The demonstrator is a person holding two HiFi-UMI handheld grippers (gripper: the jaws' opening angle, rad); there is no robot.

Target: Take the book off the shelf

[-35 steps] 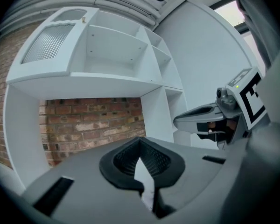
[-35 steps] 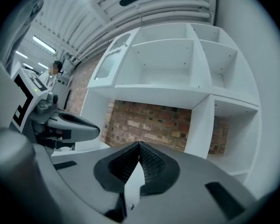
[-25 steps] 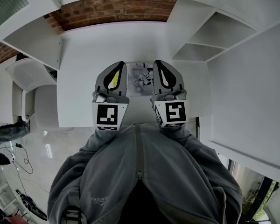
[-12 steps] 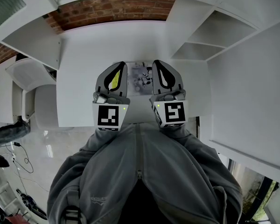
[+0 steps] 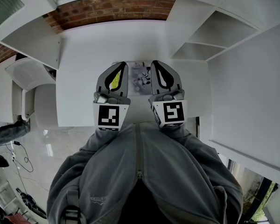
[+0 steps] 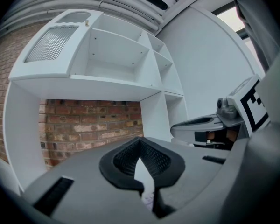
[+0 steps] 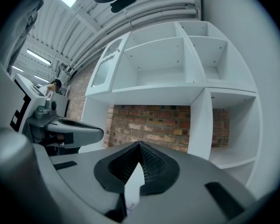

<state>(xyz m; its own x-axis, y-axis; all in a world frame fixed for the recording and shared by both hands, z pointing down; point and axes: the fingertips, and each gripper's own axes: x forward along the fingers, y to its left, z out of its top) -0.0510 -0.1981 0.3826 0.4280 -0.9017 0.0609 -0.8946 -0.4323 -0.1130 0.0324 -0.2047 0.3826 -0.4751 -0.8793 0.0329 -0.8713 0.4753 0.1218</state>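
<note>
A thin book (image 5: 140, 76) with a pale cover and grey drawings lies flat on the white shelf board (image 5: 84, 69). It shows in the gap between my two grippers, which partly hide it. My left gripper (image 5: 119, 65) hovers over its left edge and my right gripper (image 5: 156, 63) over its right edge. Both point away from me, side by side, jaws shut with nothing between them. In the left gripper view my left gripper (image 6: 140, 142) points at the brick wall; in the right gripper view my right gripper (image 7: 139, 146) does too.
White open compartments (image 5: 214, 34) rise at the right, and more shelves (image 7: 168, 64) stand above the board. A red brick wall (image 5: 116, 8) closes the back. The person's grey jacket (image 5: 140, 171) fills the lower head view. Tiled floor (image 5: 32, 157) with cables lies at the left.
</note>
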